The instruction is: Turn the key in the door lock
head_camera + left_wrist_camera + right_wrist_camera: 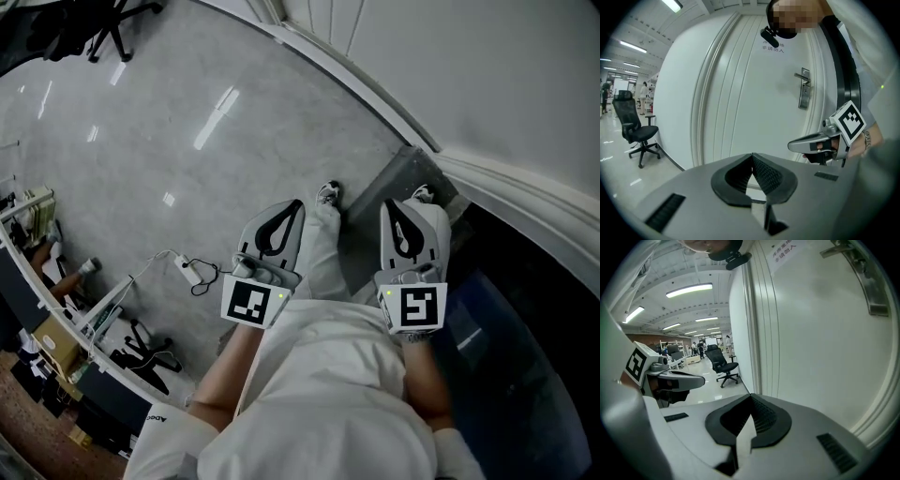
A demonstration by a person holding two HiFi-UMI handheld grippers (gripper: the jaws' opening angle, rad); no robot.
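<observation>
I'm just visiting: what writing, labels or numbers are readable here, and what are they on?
"非请勿入": lower line of the paper sign on the white door; its upper line is too blurred to read.
Sleeve print: cut off and too small to read.
Marker cubes: black-and-white patterns only, no words.

Long ceiling light strips (689,290) give bright, even, cool light. In the head view the polished floor (169,122) throws back white streaks of glare, while the lower right corner, past the door frame (375,89), falls into deep shadow. The white door (750,89) is evenly lit, with only soft shading along its mouldings. Both gripper views are strongly bowed by the wide lens: straight door edges curve and the corners go black. The far hall (701,348) looks small and hazy; nearer edges are sharp.
</observation>
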